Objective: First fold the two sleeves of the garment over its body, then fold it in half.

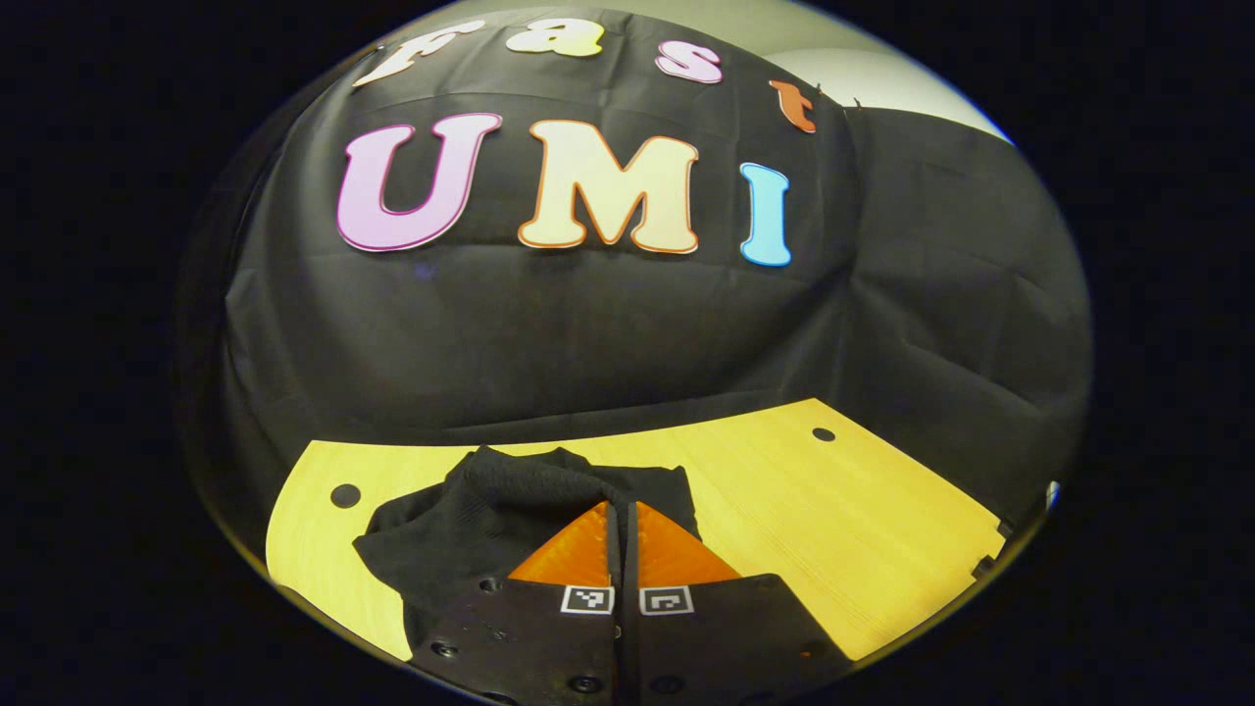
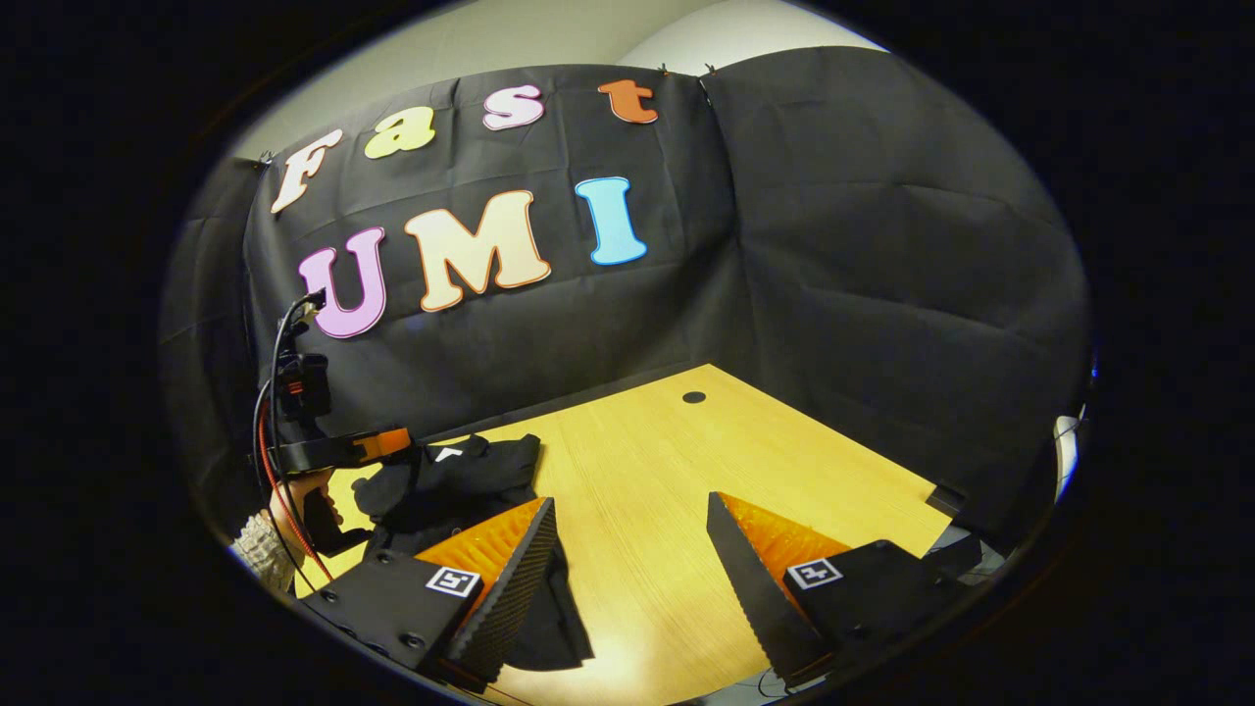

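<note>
Black garment [image 1: 461, 529] fabric is pinched by the closed left gripper [image 1: 622, 510] while the right gripper [image 2: 627, 549] is held wide apart, empty.

Both grippers have black bodies studded with screws, a small square black-and-white marker behind each finger, and orange ribbed fingers [image 2: 490, 549]. Behind the far left gripper [image 2: 397, 444], red and black cables run past a knitted cream sleeve [image 2: 257, 552].

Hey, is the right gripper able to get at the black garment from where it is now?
Probably yes. The right gripper is open above bare table, and the garment lies just beside its near finger with nothing between. The left gripper already looks shut on the cloth farther along.
</note>
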Demonstrator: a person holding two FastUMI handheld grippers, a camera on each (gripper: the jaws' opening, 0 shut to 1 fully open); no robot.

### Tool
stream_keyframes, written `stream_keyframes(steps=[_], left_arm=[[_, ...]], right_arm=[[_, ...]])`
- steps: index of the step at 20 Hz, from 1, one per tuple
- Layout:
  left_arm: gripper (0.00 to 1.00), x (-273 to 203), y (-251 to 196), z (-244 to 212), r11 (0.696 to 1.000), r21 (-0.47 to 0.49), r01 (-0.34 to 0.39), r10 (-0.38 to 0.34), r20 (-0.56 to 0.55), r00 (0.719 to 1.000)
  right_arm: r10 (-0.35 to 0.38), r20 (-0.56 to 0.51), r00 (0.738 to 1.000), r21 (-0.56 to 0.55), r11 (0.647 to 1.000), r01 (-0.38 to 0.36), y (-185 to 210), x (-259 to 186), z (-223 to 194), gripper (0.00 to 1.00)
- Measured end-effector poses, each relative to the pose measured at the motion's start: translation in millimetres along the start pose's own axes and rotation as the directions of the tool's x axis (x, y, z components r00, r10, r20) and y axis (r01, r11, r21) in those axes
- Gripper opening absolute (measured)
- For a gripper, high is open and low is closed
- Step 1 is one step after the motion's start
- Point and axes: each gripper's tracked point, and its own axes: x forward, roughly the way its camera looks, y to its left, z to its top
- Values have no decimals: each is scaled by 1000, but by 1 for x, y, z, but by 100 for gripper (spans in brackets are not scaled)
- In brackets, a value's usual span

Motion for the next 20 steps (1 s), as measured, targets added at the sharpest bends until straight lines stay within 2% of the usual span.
stream_keyframes(steps=[1,2,8,9,10,11,12,14,15,16,17,18,20], left_arm=[[0,5,-5,0,1000,2,10,-10,-1,1000],[0,11,-10,-1,1000,5,21,-21,-2,1000],[0,51,-30,-14,996,73,58,-56,-32,998],[0,58,-35,-18,994,82,69,-66,-43,997],[0,65,-39,-22,992,96,82,-77,-56,995],[0,73,-42,-27,989,114,90,-82,-71,994],[0,80,-44,-32,987,131,96,-85,-83,993],[0,94,-49,-39,982,154,109,-95,-95,991],[0,101,-50,-42,980,164,112,-96,-102,990],[0,107,-50,-45,978,174,113,-94,-112,989],[0,113,-51,-49,977,181,114,-93,-120,988],[0,117,-52,-53,976,184,116,-93,-128,987],[0,124,-53,-57,977,180,116,-93,-131,987]], right_arm=[[-7,1,1000,4,1000,7,-4,-2,-1,93],[-12,0,1000,9,1000,12,-6,-2,-2,98],[-35,-14,999,23,999,35,-18,-6,-11,97],[-37,-19,999,24,999,37,-18,-7,-14,93],[-37,-24,999,25,999,38,-19,-7,-17,93],[-37,-31,999,26,999,38,-18,-7,-20,97],[-36,-36,999,26,999,37,-17,-7,-23,93],[-33,-45,998,25,999,34,-15,-7,-28,93],[-31,-50,998,23,999,32,-15,-8,-31,98],[-28,-55,998,23,999,29,-14,-7,-33,98],[-23,-59,998,23,999,24,-11,-7,-35,93],[-19,-63,998,23,1000,21,-9,-6,-37,98],[-11,-71,997,22,1000,12,-5,-5,-42,98]])
